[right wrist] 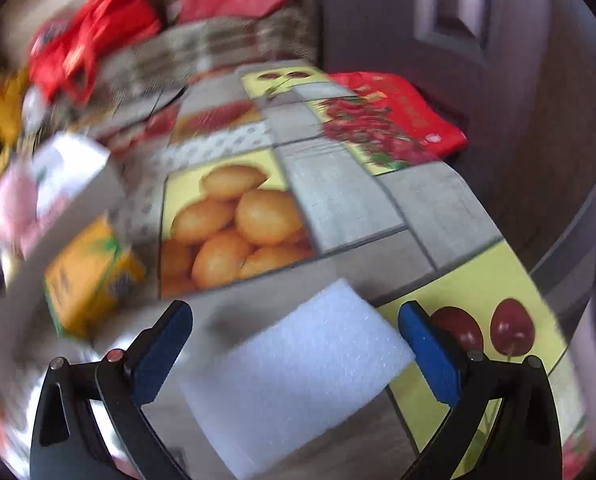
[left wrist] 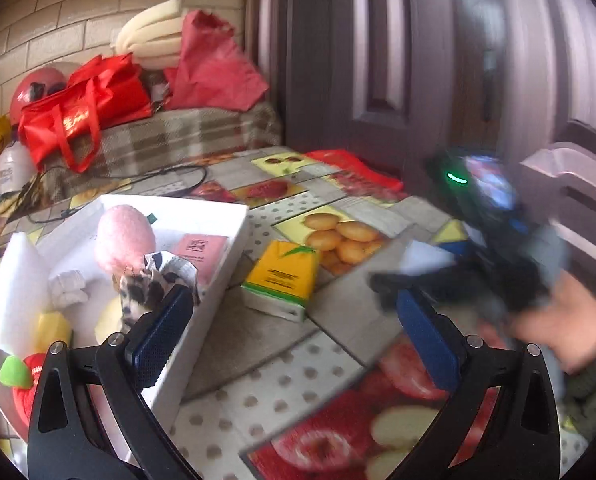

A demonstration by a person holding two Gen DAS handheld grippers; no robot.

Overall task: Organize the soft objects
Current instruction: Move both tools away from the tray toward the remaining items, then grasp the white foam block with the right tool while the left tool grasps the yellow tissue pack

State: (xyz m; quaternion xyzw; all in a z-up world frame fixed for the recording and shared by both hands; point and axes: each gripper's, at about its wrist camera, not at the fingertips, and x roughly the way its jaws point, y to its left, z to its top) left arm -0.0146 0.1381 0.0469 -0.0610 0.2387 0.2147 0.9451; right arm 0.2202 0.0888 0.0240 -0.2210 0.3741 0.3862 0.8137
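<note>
A white box [left wrist: 201, 292] at the left holds several soft things: a pink plush [left wrist: 123, 240], a white foam block [left wrist: 13, 284], a yellow sponge [left wrist: 51, 330], a pink tissue pack [left wrist: 201, 252] and a cow-patterned piece [left wrist: 153, 284]. My left gripper [left wrist: 293, 300] is open, its left finger over the box's near wall beside the cow-patterned piece. A yellow tissue pack [left wrist: 279, 280] [right wrist: 89, 276] lies on the table just right of the box. My right gripper [right wrist: 295, 312] is open around a white foam slab [right wrist: 298, 368] lying flat on the table. It shows blurred in the left wrist view [left wrist: 386, 284].
The table wears a fruit-print cloth [right wrist: 338, 200]. A red packet [right wrist: 410, 112] lies at its far right edge. Behind the table a checked bench [left wrist: 185, 136] carries red bags [left wrist: 85, 104] and foam pieces [left wrist: 149, 40]. A black cable [left wrist: 169, 184] runs behind the box. A hand [left wrist: 558, 328] holds the right gripper.
</note>
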